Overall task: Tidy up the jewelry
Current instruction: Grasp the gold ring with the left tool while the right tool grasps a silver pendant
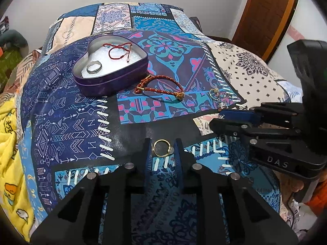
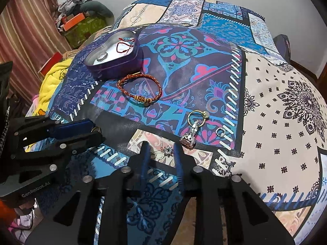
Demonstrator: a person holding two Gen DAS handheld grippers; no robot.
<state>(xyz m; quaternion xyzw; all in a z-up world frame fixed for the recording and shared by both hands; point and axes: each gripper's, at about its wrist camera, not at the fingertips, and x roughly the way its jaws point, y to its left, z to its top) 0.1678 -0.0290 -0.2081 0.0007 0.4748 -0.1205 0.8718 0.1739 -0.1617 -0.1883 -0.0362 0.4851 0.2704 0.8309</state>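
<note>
My left gripper (image 1: 162,143) stands open low over the patchwork bedspread, and a gold ring (image 1: 161,148) lies flat between its fingertips. My right gripper (image 2: 161,145) is open too, its tips either side of a silver star earring (image 2: 166,151). A purple heart-shaped tin (image 1: 110,81) holds a red string bracelet (image 1: 118,50) and a silver ring (image 1: 94,67). A braided red bracelet (image 2: 139,89) lies just in front of the tin. A gold ring with a stone (image 2: 197,116), a crystal charm (image 2: 189,136) and a small silver ring (image 2: 220,131) lie ahead of the right gripper.
The bedspread (image 2: 276,122) drapes over a rounded bed that falls away on all sides. A yellow blanket (image 1: 12,143) lies at the left edge. A wooden door (image 1: 265,16) stands at the back right, and boxes and clutter (image 2: 81,24) sit by a curtain.
</note>
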